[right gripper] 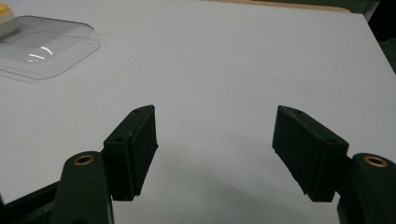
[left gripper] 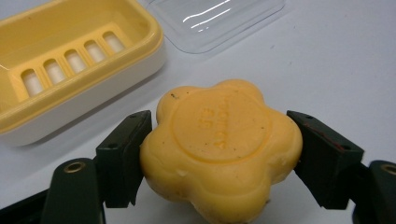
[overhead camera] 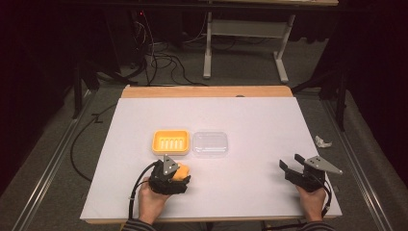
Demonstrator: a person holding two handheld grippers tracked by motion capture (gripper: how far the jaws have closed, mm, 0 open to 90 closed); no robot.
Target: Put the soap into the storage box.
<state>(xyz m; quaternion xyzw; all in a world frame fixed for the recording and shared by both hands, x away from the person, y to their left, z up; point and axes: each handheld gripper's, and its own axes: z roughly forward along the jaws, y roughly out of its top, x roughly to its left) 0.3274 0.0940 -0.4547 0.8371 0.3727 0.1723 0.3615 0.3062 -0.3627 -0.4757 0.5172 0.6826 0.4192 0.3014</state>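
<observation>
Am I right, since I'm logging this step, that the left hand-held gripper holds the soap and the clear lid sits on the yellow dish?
Not quite. The left hand-held gripper does hold the soap, but the high view shows the clear lid lying beside the yellow dish.

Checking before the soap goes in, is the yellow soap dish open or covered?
Open. The yellow soap dish shows its bare slotted floor, and the clear lid lies on the table beside it.

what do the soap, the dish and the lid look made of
Soap: waxy, matte yellow bar, flower-shaped with pressed lettering and small nicks, so likely real soap. Dish: smooth, opaque yellow plastic with a slotted floor and a white base. Lid: thin clear plastic, glossy, with bright glints and the table showing through.
</observation>
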